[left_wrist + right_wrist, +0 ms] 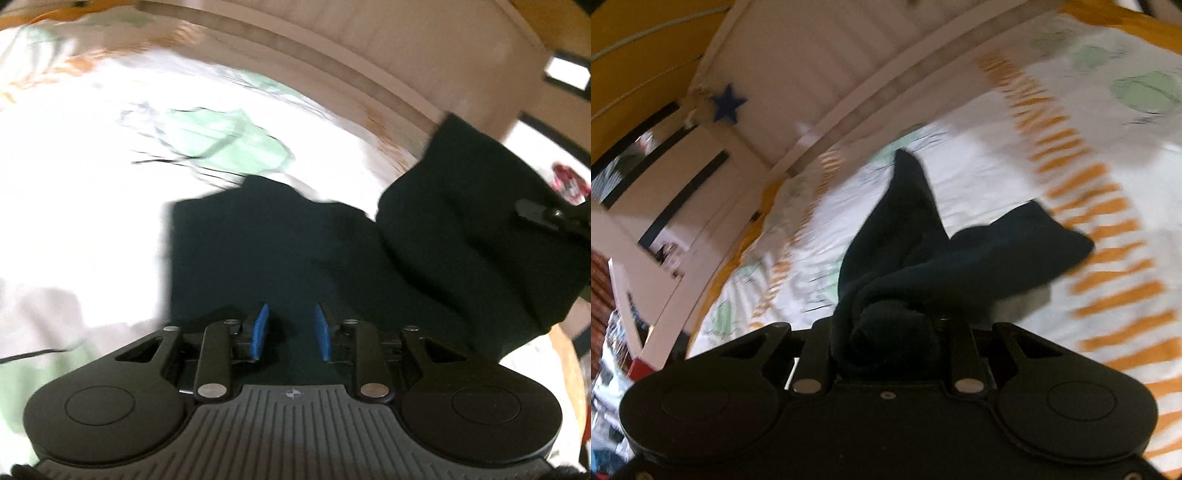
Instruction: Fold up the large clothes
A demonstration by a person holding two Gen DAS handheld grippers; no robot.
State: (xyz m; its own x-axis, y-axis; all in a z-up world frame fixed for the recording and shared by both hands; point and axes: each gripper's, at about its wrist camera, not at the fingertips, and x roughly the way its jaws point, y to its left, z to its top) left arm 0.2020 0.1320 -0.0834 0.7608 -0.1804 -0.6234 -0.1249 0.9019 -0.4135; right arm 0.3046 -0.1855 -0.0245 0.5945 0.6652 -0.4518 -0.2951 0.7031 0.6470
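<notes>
Clearly my right gripper (886, 332) has its jaws clamped on bunched dark garment (908, 236) above the bed (997, 177); my left gripper (291, 332) stands slightly parted, empty; the thick wad could slip.

Black left gripper (291, 328) with blue pads (260, 330).

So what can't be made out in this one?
- Right gripper fingertips: right wrist view, buried in bunched dark garment.
- Whether the left gripper pinches cloth: left wrist view, dark fabric against dark.
- Garment type: both views, bunched and motion-blurred.
- Bedsheet print: blurred.
</notes>
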